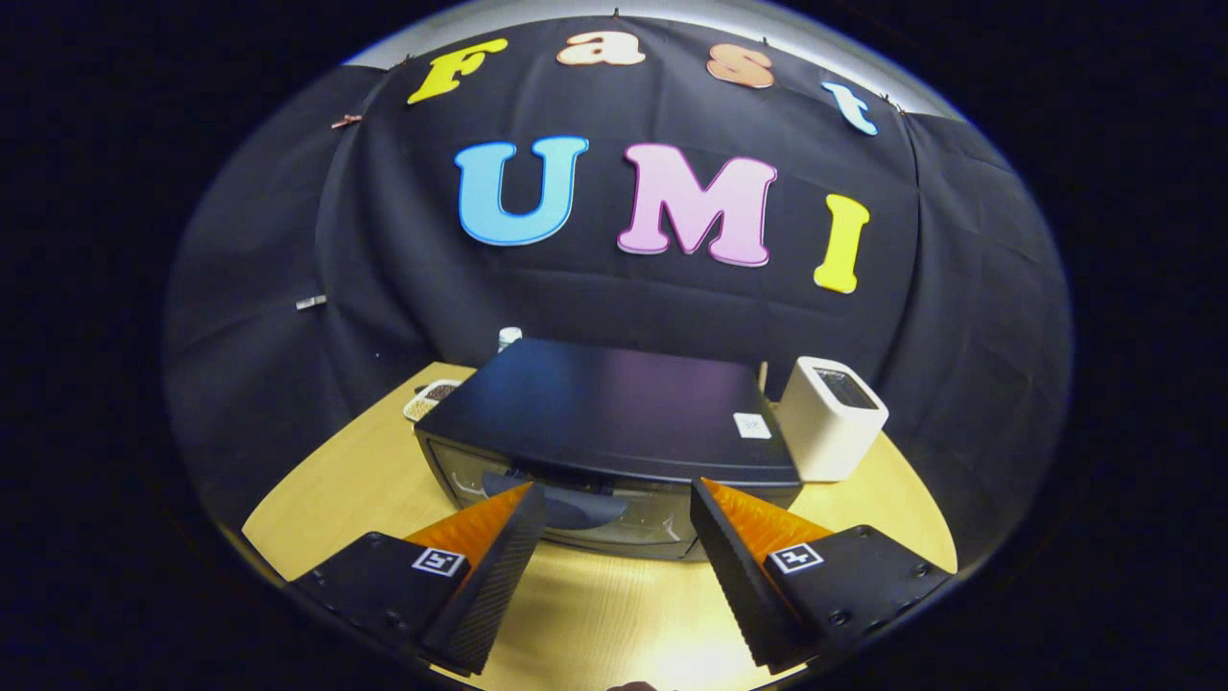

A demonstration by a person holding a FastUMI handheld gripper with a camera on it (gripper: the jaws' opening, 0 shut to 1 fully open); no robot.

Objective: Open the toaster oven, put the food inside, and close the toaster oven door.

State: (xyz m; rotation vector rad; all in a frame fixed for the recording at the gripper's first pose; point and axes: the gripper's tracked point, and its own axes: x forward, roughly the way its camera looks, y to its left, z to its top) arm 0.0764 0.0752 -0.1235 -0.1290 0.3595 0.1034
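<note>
A black toaster oven stands on the wooden table just ahead of my fingers, its glass door shut and its handle across the door's top. My gripper is open, hovering above the table in front of the door, with nothing between the fingers. The left fingertip overlaps the handle in the view; I cannot tell whether it touches. A small dish of food sits behind the oven's left rear corner, partly hidden.
A white box-shaped appliance stands right beside the oven on its right side. A small white-capped bottle peeks from behind the oven. Black cloth walls close in behind the table. Bare tabletop lies under my fingers.
</note>
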